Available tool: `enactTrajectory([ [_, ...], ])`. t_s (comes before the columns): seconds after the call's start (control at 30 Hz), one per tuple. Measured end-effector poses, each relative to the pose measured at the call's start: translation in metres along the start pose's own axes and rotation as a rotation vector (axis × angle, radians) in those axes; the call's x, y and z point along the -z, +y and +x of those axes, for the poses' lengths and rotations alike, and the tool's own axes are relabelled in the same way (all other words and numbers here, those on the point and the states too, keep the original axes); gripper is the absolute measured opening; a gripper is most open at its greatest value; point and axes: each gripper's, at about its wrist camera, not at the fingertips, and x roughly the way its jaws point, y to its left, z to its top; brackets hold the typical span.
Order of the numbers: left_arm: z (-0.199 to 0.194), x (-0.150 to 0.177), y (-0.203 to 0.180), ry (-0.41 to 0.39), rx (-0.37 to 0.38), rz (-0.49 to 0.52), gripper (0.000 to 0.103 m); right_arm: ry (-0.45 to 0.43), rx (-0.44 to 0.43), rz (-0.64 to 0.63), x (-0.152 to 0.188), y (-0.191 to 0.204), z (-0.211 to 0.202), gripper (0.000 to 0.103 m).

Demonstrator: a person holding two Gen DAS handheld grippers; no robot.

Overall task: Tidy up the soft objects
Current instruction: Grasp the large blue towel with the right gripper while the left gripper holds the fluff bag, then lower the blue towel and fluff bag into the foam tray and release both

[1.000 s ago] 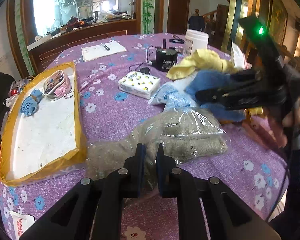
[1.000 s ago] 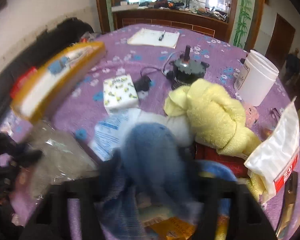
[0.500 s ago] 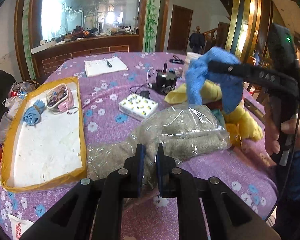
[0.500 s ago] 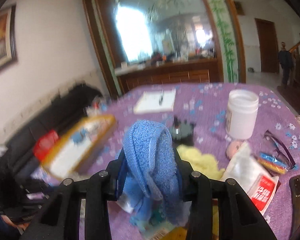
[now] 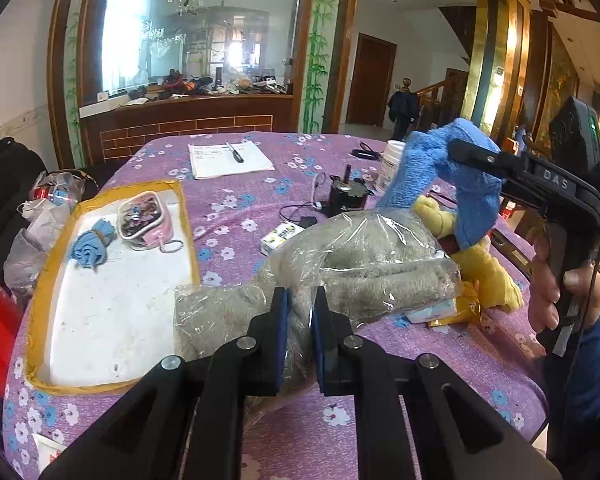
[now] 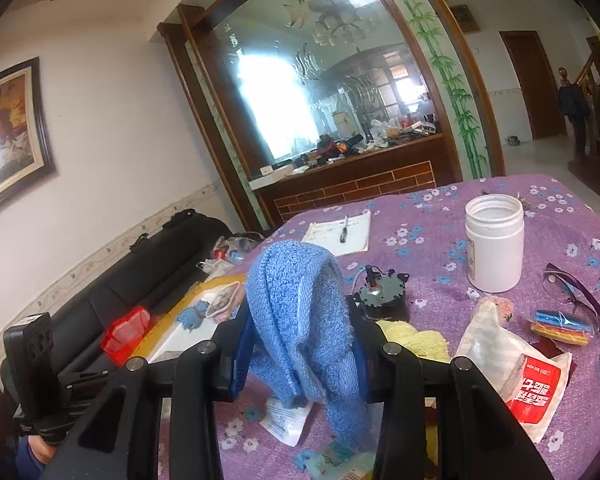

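**Both grippers hold soft goods above the purple table**

The left gripper (image 5: 300, 304) pinches a clear bag of grey towels (image 5: 364, 264), lifted over the tablecloth (image 5: 236, 184). Beyond, the right gripper (image 6: 298, 344) clamps a blue towel (image 6: 296, 312), draped over a yellow cloth (image 6: 416, 340). Left sits a yellow-rimmed tray (image 5: 40, 280).

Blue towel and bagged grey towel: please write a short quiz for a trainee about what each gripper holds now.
1. True or false: the right gripper holds the blue towel clear of the table.
2. What is the left gripper shut on?
A. yellow towel
B. bagged grey towel
C. white jar
3. Fill in: a small rolled blue cloth lies in the yellow-rimmed ____.

Key: 1 true; 2 B; 3 tray.
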Motion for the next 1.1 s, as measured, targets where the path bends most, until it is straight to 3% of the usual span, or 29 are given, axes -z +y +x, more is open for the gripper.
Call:
enactTrajectory([
  [0.43, -0.018, -0.006, 0.043, -0.046, -0.059, -0.076, 0.011, 0.01, -0.083, 0.039, 0.001, 0.001, 0.008, 0.045],
  [0.73, -0.031, -0.005, 0.075, -0.076, -0.076, -0.134, 0.011, 0.06, -0.129, 0.054, -0.005, 0.045, 0.02, 0.045],
  [0.9, -0.032, -0.005, 0.097, -0.103, -0.107, -0.205, 0.011, 0.071, -0.162, 0.085, -0.017, 0.083, 0.051, 0.045],
  [1.1, -0.027, -0.008, 0.127, -0.119, -0.191, -0.298, 0.011, 0.109, -0.149, 0.089, -0.019, 0.136, 0.127, 0.045],
])
